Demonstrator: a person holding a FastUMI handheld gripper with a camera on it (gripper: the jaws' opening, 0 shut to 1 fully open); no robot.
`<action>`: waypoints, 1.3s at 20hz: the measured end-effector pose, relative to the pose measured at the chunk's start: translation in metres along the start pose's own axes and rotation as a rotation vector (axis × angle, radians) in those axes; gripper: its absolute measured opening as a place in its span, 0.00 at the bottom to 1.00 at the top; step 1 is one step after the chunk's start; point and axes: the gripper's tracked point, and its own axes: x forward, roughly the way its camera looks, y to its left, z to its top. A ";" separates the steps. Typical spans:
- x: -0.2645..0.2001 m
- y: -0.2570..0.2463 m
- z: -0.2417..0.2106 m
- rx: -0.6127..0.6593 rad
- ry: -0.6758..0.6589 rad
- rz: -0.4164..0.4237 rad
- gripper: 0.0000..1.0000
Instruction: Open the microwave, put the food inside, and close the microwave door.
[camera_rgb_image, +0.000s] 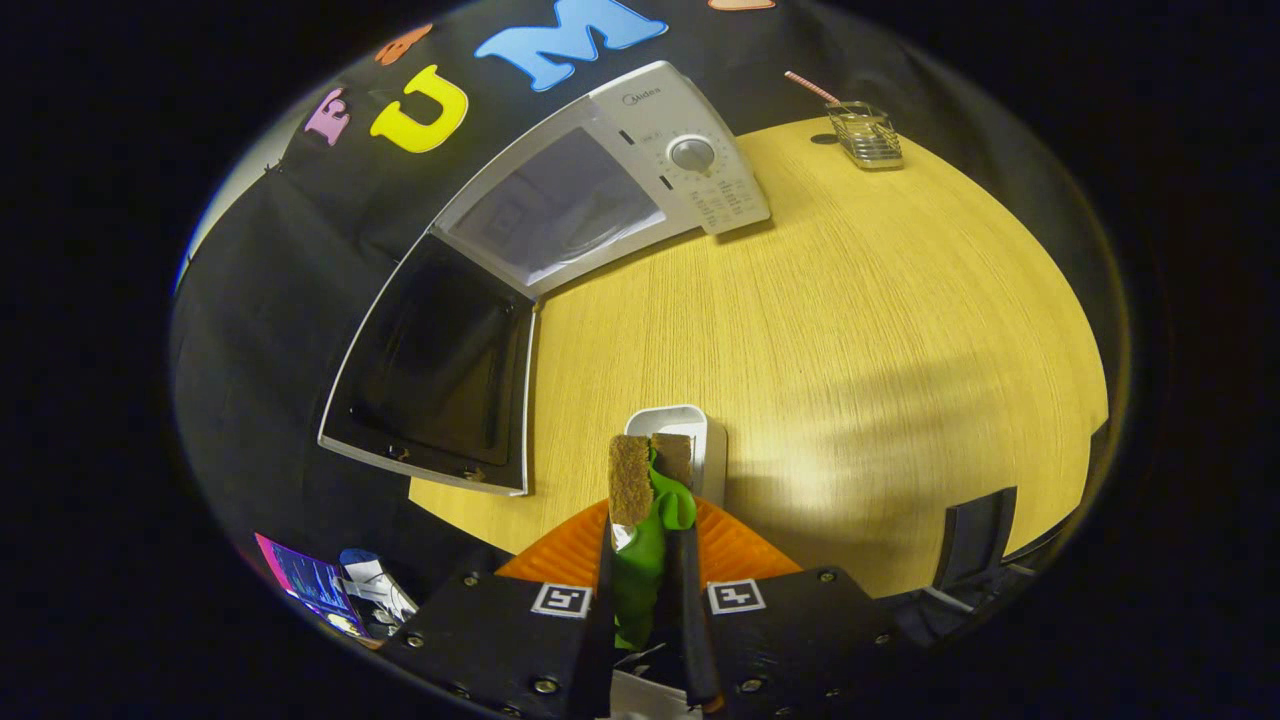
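Observation:
The white microwave (690, 150) stands at the back of the wooden table (850, 330), far beyond the fingers. Its door (440, 370) is swung wide open to the left and the cavity (560, 205) shows pale inside. My gripper (652, 452) is shut on a green piece of toy food (668, 512), which sits squeezed between the two fingers and is lifted above the table. Just under and beyond the fingertips lies a white tray (700, 425), and beneath the fingers an orange ridged plate (745, 552).
A wire basket (868, 135) with a pink stick (810, 88) stands at the table's far right corner. A dark chair back (975, 545) rises at the near right edge. A lit screen (300, 582) sits low on the left, below the open door.

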 end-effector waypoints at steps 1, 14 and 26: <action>-0.002 0.005 0.003 0.005 -0.016 0.000 0.28; 0.014 0.075 0.094 0.147 -0.257 0.069 0.28; 0.089 0.127 0.169 0.290 -0.482 0.145 0.27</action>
